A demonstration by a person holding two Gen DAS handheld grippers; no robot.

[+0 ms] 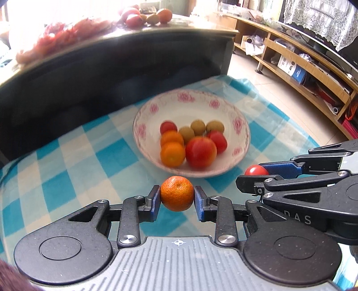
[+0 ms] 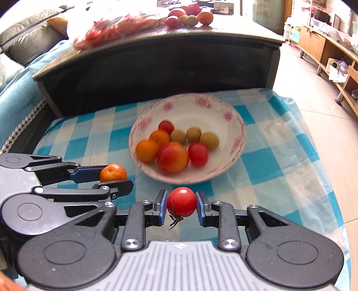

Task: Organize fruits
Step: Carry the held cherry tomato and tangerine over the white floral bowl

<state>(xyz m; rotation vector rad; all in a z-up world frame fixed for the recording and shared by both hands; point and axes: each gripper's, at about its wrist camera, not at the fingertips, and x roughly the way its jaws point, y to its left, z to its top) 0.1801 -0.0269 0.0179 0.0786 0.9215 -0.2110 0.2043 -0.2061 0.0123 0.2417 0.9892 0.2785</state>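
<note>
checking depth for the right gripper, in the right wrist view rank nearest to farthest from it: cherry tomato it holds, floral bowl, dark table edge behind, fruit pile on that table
1. Cherry tomato: clamped in the right gripper, dead centre.
2. Floral bowl: just ahead on the checked cloth, holding fruit.
3. Dark table edge: behind the bowl, spanning the view.
4. Fruit pile: on top of that table, far centre.

checked cloth (image 2: 279,161) (blue, white), bowl (image 2: 237,125) on it
</note>
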